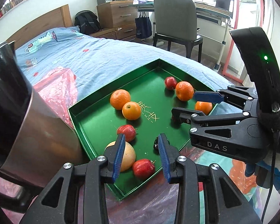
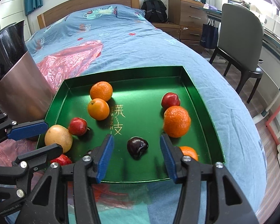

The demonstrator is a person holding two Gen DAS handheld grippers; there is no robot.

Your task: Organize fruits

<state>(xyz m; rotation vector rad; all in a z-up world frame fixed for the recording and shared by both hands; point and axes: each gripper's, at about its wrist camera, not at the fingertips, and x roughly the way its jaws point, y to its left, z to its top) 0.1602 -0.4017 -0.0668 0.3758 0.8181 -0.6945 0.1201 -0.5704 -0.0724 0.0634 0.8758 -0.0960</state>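
Note:
A green tray point(image 2: 199, 93) on the bed holds several fruits: oranges point(image 2: 98, 109), red apples point(image 2: 77, 126), a yellow pomelo-like fruit point(image 2: 58, 138) and a dark plum point(image 2: 137, 147). My right gripper point(image 2: 136, 156) is open, low over the tray's near edge, with the dark plum between and just beyond its fingers. My left gripper point(image 1: 141, 155) is open above the tray's near corner, by the yellow fruit point(image 1: 128, 156) and a red apple point(image 1: 143, 168). The right gripper also shows in the left wrist view point(image 1: 190, 104), and the tray too point(image 1: 80, 128).
A tall metal pot point(image 2: 15, 85) stands left of the tray. Red plastic sheeting point(image 2: 69, 57) lies on the blue bedspread. A chair point(image 2: 240, 43), a desk and drawers stand beyond the bed on the right.

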